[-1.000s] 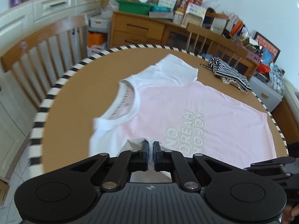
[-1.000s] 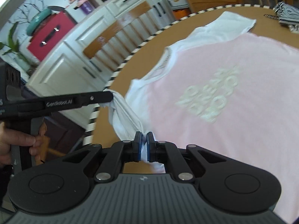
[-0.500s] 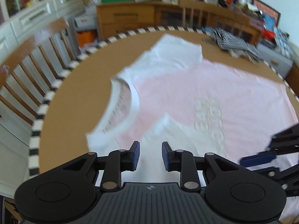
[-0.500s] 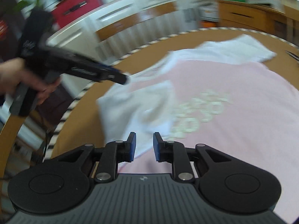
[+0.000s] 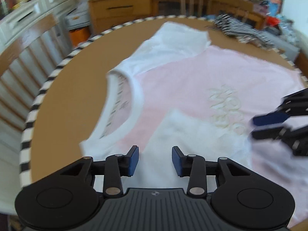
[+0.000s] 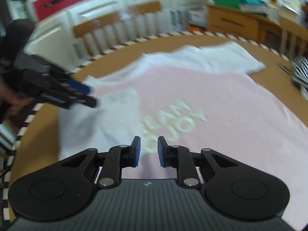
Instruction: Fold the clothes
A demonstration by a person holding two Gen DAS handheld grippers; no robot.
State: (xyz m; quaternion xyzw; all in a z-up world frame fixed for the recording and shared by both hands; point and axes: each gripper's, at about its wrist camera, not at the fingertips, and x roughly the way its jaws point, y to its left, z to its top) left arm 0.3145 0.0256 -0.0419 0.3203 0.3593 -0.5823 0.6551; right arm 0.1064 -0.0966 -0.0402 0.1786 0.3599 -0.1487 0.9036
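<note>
While both frames are motion-blurred, the layout reads fine: pink t-shirt lies flat, print side up, on the round brown surface with its striped black-and-white edge. White near sleeve is folded in over the pink body, lying flat and covering part of the raised cream lettering. Far sleeve is spread out flat toward the far rim. White neckline sits at the left side of the shirt in the left wrist view.

Left gripper hovers low over the folded sleeve, jaws wide apart, nothing between the blue pads. Right gripper is over the shirt's near part by the lettering, jaws apart at a narrower gap, nothing held. Each gripper shows side-on in the other's view: left one at the left edge above the sleeve in the right wrist view, right one at the right edge in the left wrist view, both blurred.

Striped black-and-white garment lies bunched on the far right of the surface, apart from the shirt. Wooden chair stands at the rim on the left; wooden sideboard with clutter behind.
</note>
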